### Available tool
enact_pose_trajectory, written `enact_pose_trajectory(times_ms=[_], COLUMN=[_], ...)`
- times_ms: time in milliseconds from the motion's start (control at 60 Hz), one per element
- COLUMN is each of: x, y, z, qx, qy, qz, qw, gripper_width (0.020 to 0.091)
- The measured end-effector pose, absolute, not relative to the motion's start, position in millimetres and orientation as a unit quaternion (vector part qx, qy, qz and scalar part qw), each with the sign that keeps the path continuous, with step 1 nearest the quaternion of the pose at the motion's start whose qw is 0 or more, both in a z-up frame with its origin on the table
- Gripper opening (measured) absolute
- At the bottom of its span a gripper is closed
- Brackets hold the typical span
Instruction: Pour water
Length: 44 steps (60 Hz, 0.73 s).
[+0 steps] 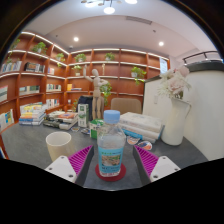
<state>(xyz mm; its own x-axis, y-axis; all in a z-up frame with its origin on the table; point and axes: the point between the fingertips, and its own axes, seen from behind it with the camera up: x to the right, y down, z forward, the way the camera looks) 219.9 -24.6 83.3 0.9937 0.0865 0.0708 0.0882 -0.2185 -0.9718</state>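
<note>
No text can be read anywhere — the clear plastic water bottle (111, 148) with the light blue cap carries a pale label, but its print is too small to make out.

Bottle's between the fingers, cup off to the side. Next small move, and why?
Probably close the fingers on the water bottle. It stands upright on the table between the open fingers, a gap at each side, blue cap apparently still on. The paper cup waits beside the left finger; no pour is possible before a firm grasp.
</note>
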Motion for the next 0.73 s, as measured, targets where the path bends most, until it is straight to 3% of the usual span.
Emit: enact_pose_trajectory(times_ms=[267, 733], x=[239, 239], y=[-79, -110], z=[113, 136], qx=[-0.778, -0.768], qy=[0.002, 0.011], qz=[-0.022, -0.014], qw=[0.628, 0.640], gripper_width=[0.0803, 0.0804])
